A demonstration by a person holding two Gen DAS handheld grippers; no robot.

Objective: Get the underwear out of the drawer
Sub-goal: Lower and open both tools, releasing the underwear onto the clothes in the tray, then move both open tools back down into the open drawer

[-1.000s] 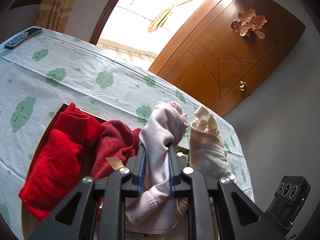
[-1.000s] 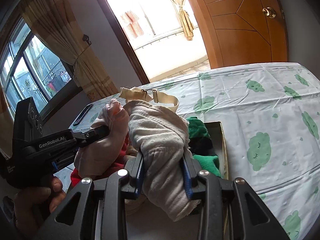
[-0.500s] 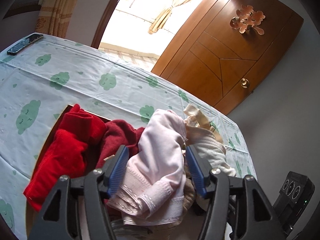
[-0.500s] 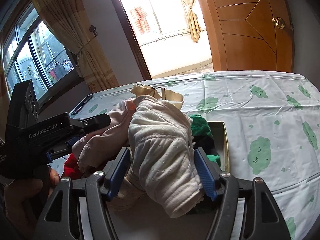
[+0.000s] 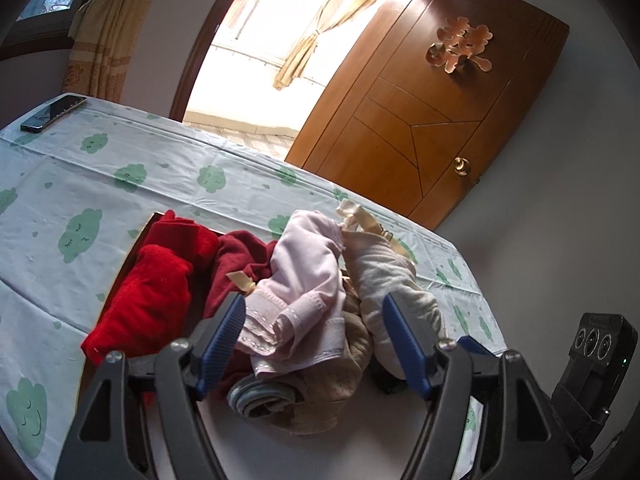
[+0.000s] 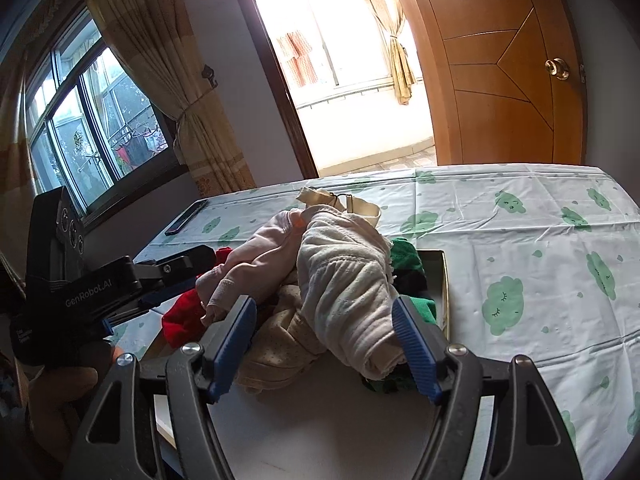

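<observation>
A pink undergarment (image 5: 304, 280) lies slumped on the heap of clothes in the drawer (image 5: 132, 256); it also shows in the right wrist view (image 6: 248, 260). Beside it lies a cream undergarment (image 5: 392, 284) with tan straps, seen in the right wrist view (image 6: 344, 280) as well. My left gripper (image 5: 316, 340) is open, its blue pads on either side of the pink piece without gripping it. My right gripper (image 6: 324, 344) is open around the cream piece. Red clothes (image 5: 152, 292) fill the drawer's left side, green ones (image 6: 408, 256) its right.
The drawer rests on a table with a cloud-print cloth (image 5: 100, 184). A phone (image 5: 52, 112) lies at the far left corner. A wooden door (image 5: 432, 120) and a bright doorway stand behind. A beige dotted garment (image 6: 280, 340) lies under the two pieces.
Both grippers were shut on the garments and held them up; both have opened wide. The pink and cream pieces have dropped onto the heap, and both grippers have pulled back a little.
</observation>
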